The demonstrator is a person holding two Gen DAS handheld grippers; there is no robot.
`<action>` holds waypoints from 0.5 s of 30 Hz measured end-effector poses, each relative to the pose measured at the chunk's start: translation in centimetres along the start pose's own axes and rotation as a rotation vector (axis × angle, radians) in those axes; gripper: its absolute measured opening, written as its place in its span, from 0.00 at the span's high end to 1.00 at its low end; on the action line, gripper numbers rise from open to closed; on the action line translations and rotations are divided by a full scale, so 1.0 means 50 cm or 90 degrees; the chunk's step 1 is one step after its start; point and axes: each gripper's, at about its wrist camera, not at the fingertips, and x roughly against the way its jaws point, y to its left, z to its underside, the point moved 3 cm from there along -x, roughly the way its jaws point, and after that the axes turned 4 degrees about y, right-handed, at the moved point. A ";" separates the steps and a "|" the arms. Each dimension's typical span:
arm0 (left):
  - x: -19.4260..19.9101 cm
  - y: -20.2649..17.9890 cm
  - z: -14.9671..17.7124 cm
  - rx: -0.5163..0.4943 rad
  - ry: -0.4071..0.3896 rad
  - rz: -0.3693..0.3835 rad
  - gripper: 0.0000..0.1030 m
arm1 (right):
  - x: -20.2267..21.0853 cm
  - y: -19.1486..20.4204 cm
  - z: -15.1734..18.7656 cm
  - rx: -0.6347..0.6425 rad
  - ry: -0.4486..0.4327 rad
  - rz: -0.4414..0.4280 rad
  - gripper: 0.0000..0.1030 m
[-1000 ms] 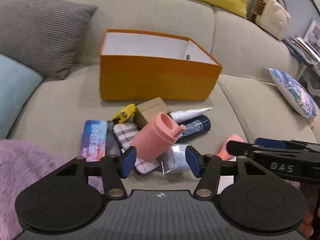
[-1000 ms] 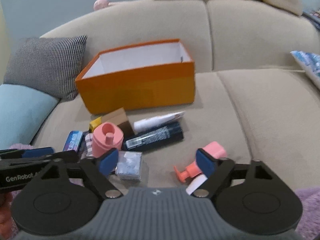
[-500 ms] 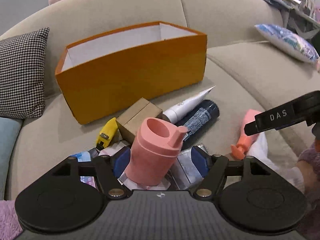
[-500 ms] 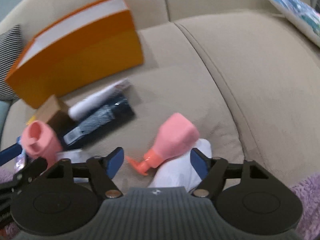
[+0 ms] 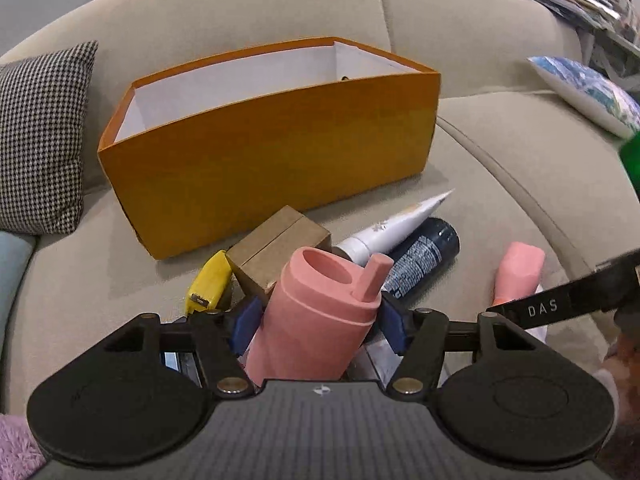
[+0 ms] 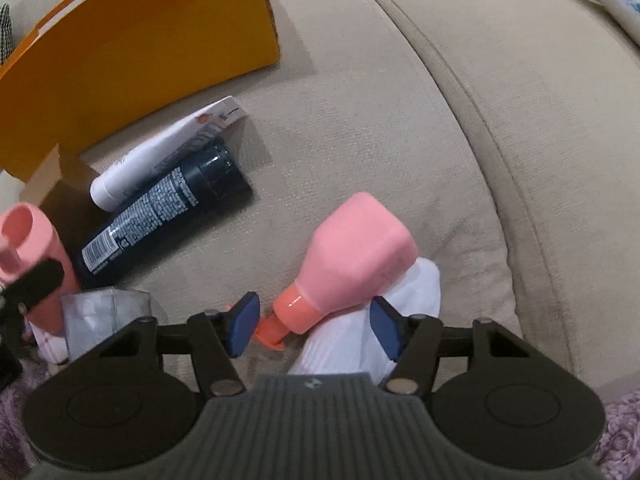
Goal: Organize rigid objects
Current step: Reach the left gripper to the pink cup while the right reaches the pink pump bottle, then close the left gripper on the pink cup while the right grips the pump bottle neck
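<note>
- Left wrist view: the left gripper (image 5: 318, 320) brackets the pink cup (image 5: 316, 316). Its jaws are closing, with the blue pads at the cup's sides, and I cannot tell whether they press on it yet.
- The cup leans in front of the orange box (image 5: 272, 152), with a brown carton (image 5: 276, 254) and a yellow item (image 5: 208, 288) between cup and box.
- A white tube (image 5: 394, 222) and a dark can (image 5: 420, 258) lie in front of the box, right of the cup.
- A black bar (image 5: 560, 302) further right reads "DAS".
- Right wrist view: the right gripper (image 6: 312, 322) is half wide and closing around the neck of the pink bottle (image 6: 352, 248); its pads stand clear of it.
- The bottle lies on a white bag (image 6: 400, 304), well right of the box (image 6: 140, 52).
- The can's (image 6: 168, 208) fine print and barcode are too small to read.
</note>
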 end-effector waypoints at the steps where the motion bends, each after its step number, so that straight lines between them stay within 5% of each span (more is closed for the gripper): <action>1: 0.000 0.002 -0.001 0.006 0.002 0.002 0.31 | 0.007 0.003 -0.001 0.004 -0.010 0.000 0.43; 6: 0.001 0.003 -0.006 0.016 0.007 -0.002 0.32 | 0.054 0.042 -0.008 0.066 -0.074 -0.051 0.45; 9: 0.008 0.003 -0.007 0.023 0.009 0.001 0.33 | 0.041 0.054 -0.004 0.092 -0.052 -0.062 0.52; 11: 0.014 0.005 -0.006 0.033 0.008 0.006 0.33 | 0.034 0.053 0.004 0.097 -0.032 -0.076 0.66; 15: 0.036 0.003 -0.004 0.032 -0.007 0.005 0.34 | 0.047 0.071 0.012 0.136 -0.042 -0.071 0.66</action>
